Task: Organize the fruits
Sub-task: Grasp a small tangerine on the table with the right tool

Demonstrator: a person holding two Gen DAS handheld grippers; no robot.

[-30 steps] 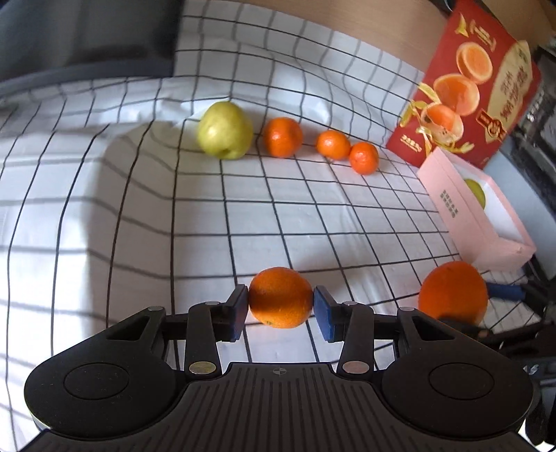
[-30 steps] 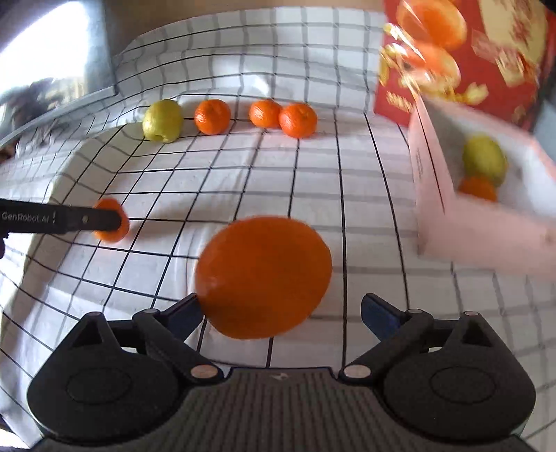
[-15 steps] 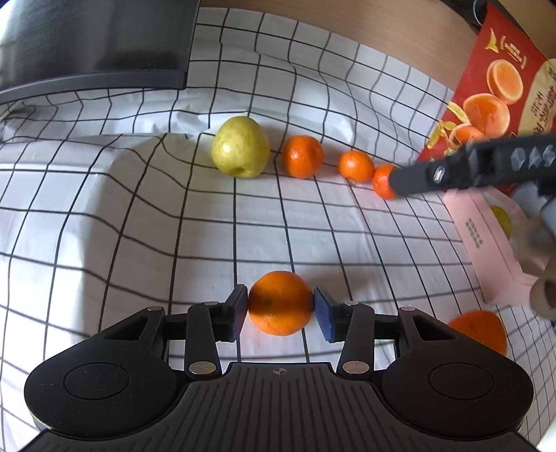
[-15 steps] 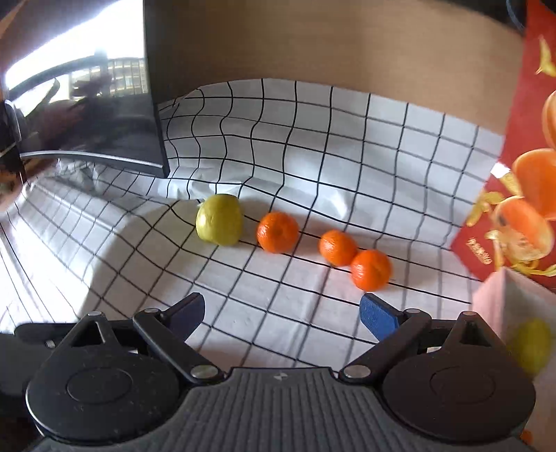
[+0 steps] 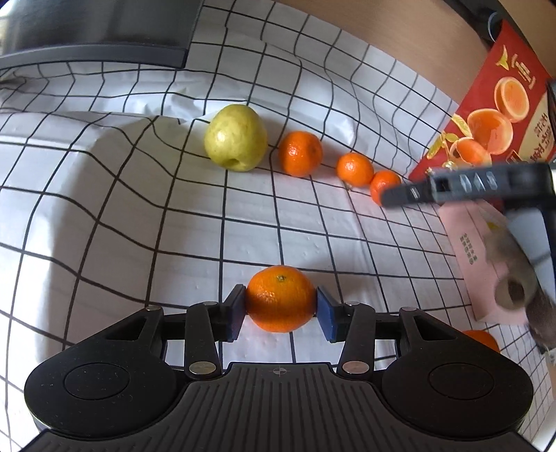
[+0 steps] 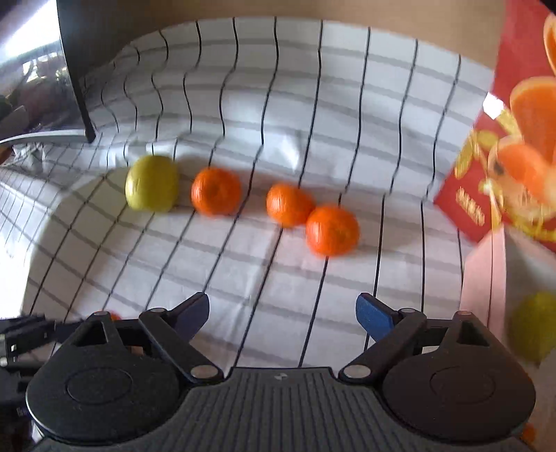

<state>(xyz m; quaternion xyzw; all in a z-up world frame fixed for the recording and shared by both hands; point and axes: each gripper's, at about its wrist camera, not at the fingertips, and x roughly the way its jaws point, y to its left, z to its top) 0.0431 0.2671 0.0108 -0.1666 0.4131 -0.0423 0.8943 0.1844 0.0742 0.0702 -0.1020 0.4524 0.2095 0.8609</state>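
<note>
My left gripper [image 5: 280, 306] is shut on a mandarin [image 5: 280, 298], its blue pads pressing both sides. At the back of the checked cloth lies a row: a yellow-green apple [image 5: 236, 138] and three mandarins [image 5: 300, 158] [image 5: 354, 169] [image 5: 384, 184]. In the right wrist view the same apple [image 6: 152, 183] and mandarins [image 6: 216, 191] [image 6: 288, 205] [image 6: 332, 230] lie ahead. My right gripper [image 6: 283, 313] is open with nothing between its jaws, which are closing. One of its fingers [image 5: 434, 187] hangs over the rightmost mandarin.
A pink box [image 5: 476, 250] stands at the right with a green fruit [image 6: 533, 330] inside. Behind it leans a red orange carton [image 5: 493, 114]. A large orange [image 5: 481, 339] lies on the cloth by the box. A dark monitor [image 5: 97, 31] stands at the back left.
My right gripper let go of the large orange, which now lies by the pink box, and moved up toward the row of fruit. My left gripper keeps its grip on the mandarin.
</note>
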